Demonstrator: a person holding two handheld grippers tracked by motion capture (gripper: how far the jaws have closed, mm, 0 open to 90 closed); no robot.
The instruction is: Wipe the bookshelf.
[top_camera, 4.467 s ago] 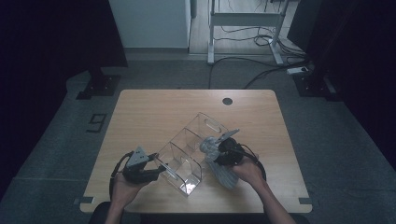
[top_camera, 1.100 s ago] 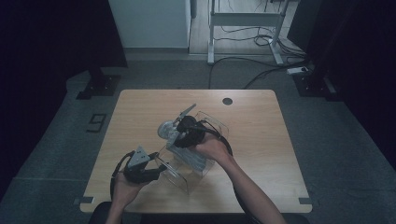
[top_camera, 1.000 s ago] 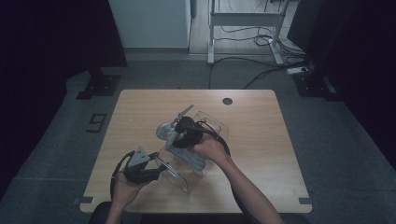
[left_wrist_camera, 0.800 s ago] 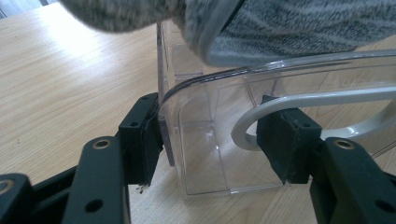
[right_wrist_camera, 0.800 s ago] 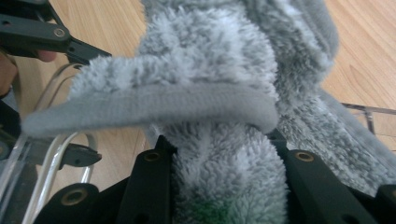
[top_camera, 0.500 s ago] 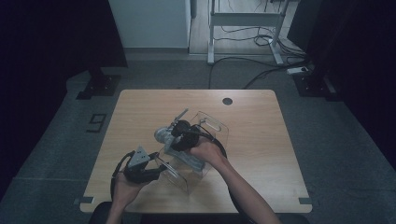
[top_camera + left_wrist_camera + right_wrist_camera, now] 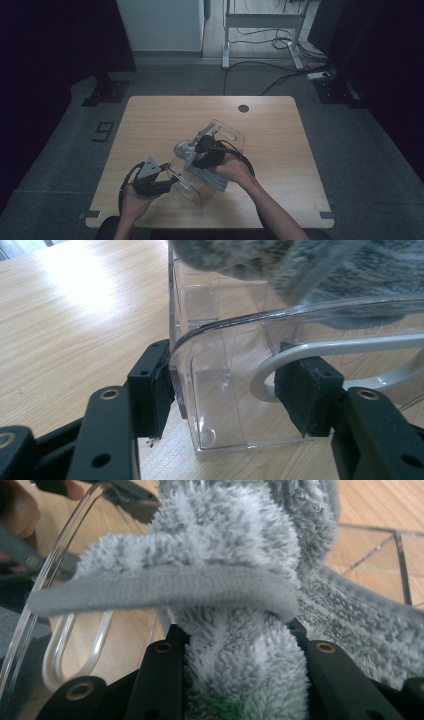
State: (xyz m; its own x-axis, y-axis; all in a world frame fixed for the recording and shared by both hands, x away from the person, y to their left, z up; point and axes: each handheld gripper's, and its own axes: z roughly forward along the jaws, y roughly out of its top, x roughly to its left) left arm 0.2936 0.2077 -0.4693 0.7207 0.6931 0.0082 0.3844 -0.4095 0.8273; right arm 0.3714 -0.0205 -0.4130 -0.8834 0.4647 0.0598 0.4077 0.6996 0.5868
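**Cloth at the clear box**

The left gripper (image 7: 165, 181) pinches the near wall of the clear plastic box (image 7: 225, 385), one of its fingers (image 7: 152, 390) outside. The right gripper (image 7: 192, 150) clamps a bunched grey fluffy cloth (image 7: 235, 630) over the box, which stands mid-desk (image 7: 150, 120).

The high view is dim and low in contrast: the floor around the table (image 7: 150, 120) sinks into near-black at the left and right edges, and only the pale wall at the far side catches some light. The left gripper view is far brighter, with a washed-out glare patch on the wood at far left, white highlights along the rim of the clear plastic bin (image 7: 230, 390), and a soft, unfocused grey cloth (image 7: 350, 265) at the top. In the right gripper view the cloth's near fibres are fairly sharp, while the background wood and the edges blur.
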